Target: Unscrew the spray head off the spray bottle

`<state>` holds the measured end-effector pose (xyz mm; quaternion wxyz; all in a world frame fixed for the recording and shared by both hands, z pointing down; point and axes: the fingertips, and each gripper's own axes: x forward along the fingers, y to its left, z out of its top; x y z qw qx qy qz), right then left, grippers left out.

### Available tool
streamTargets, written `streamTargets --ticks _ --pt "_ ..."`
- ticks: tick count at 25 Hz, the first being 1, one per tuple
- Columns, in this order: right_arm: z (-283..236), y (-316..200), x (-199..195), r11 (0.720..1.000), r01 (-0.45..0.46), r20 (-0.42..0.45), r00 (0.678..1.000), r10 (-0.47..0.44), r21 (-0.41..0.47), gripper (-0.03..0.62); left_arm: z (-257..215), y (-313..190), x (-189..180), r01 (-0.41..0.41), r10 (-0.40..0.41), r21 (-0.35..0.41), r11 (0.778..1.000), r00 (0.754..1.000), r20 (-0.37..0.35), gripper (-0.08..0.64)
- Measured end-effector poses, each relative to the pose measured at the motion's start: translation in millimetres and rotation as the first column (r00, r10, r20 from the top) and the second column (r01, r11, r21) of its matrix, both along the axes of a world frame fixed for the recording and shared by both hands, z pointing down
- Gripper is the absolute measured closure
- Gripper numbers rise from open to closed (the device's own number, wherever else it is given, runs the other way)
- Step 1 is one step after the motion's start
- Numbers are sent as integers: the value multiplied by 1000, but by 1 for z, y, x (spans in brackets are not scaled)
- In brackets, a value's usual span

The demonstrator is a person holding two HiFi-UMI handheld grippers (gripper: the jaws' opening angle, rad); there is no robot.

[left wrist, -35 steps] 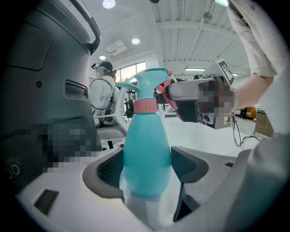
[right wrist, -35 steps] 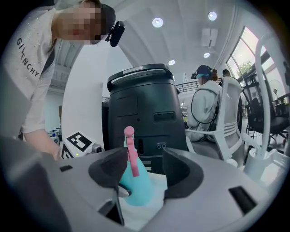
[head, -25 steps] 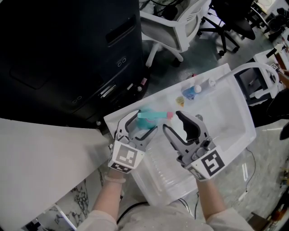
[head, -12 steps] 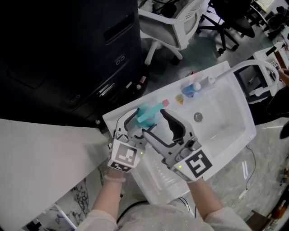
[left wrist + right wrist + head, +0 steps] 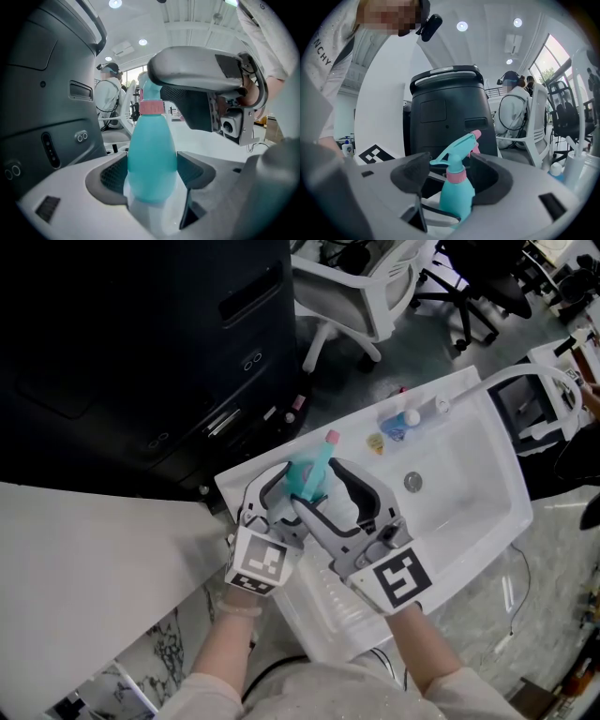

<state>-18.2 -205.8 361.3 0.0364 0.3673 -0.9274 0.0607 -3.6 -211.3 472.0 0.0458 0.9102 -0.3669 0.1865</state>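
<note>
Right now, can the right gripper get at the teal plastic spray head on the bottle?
Probably yes: the right gripper has its jaws, just closing slightly, standing apart around the teal plastic spray head, with nothing else between them. The left gripper clamps the teal bottle lower down.

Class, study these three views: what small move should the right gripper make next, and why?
Probably close the right gripper on the spray head. The left gripper is clamped on the teal bottle, while the right gripper's jaws, which have just been closing slightly, stand either side of the head near its pink collar without pressing it. A grip seems needed before any twist.
</note>
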Motion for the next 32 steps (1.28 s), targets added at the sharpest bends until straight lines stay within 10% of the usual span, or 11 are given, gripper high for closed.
streamTargets --ticks 23,32 --pt "7 -26 52 984 -172 42 984 174 -47 415 -5 -2 0 5 -5 2 1000 1000 -7 227" --pt "0 17 10 996 78 62 995 -81 42 318 5 1 -2 2 -2 -15 1000 1000 7 227"
